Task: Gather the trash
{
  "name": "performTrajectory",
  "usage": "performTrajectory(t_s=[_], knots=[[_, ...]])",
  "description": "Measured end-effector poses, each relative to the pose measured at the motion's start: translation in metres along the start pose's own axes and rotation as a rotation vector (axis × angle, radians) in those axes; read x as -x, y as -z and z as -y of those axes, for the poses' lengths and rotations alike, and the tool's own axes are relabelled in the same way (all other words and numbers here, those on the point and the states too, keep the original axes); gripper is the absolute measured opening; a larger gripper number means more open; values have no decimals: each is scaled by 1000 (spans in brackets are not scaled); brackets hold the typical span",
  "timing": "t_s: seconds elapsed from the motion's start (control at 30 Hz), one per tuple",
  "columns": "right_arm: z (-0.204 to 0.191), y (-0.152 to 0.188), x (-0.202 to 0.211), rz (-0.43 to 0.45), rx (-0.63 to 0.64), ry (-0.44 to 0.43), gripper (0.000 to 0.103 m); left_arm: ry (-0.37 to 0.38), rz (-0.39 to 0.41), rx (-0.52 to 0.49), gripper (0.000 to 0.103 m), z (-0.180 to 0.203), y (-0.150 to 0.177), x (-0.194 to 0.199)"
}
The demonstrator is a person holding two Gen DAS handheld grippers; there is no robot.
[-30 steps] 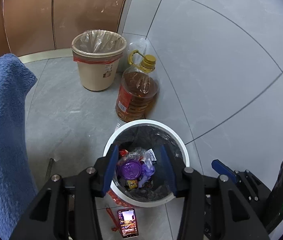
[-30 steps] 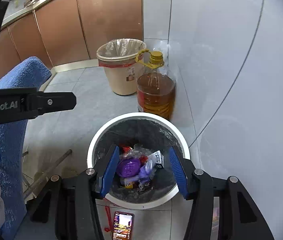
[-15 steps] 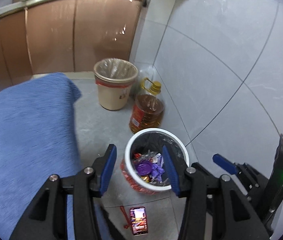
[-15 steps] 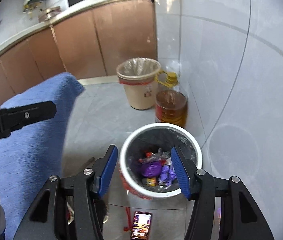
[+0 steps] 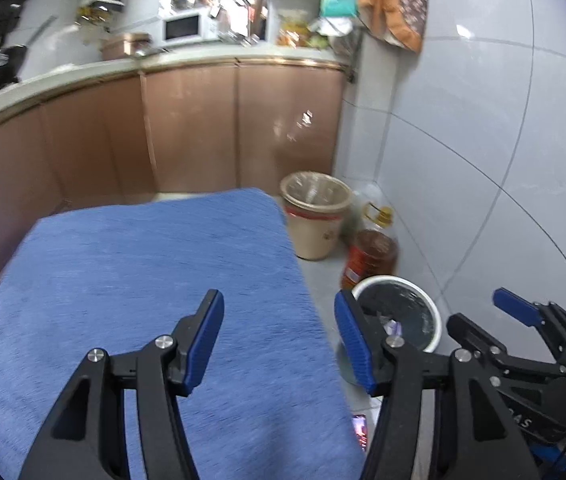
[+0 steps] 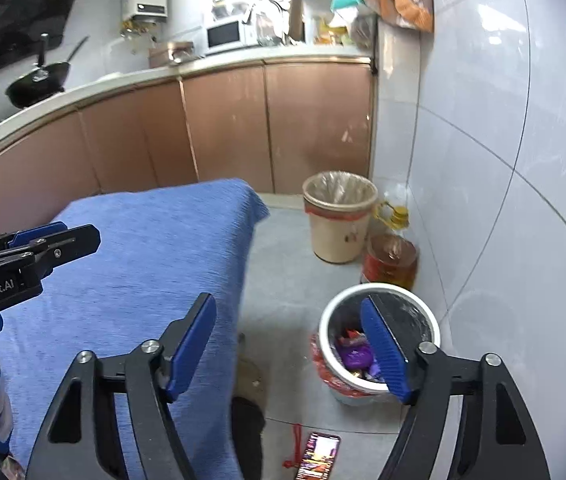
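Observation:
A white trash bin [image 6: 325, 332] with a black liner stands on the floor by the tiled wall and holds purple and red wrappers [image 6: 353, 354]. It also shows in the left wrist view [image 5: 435, 316]. My left gripper [image 5: 279, 338] is open and empty, above the right edge of a blue cloth-covered table [image 5: 143, 280]. My right gripper [image 6: 289, 344] is open and empty, raised above the floor between the table [image 6: 143, 264] and the bin. The left gripper's side shows in the right wrist view [image 6: 31, 252].
A beige bin with a clear liner [image 6: 339, 216] and an oil bottle [image 6: 393, 258] stand beyond the white bin. A lit phone [image 6: 317, 454] lies on the floor. Brown cabinets [image 6: 223, 128] and a cluttered counter run behind.
Both grippers have risen and drawn back from over the white bin. The blue table now fills the left of both views and the counter has come into sight.

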State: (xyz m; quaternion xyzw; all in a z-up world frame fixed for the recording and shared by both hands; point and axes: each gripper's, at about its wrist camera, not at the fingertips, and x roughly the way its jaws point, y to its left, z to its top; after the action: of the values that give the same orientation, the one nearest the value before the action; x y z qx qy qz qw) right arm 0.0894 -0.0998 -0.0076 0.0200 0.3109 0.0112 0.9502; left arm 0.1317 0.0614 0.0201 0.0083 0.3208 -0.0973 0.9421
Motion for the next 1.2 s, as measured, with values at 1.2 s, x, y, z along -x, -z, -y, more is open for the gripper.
performTrajectory(t_s=[1.2], knots=[[12, 26, 27, 71, -93, 136, 103, -194, 123, -48, 73, -6, 40, 44]])
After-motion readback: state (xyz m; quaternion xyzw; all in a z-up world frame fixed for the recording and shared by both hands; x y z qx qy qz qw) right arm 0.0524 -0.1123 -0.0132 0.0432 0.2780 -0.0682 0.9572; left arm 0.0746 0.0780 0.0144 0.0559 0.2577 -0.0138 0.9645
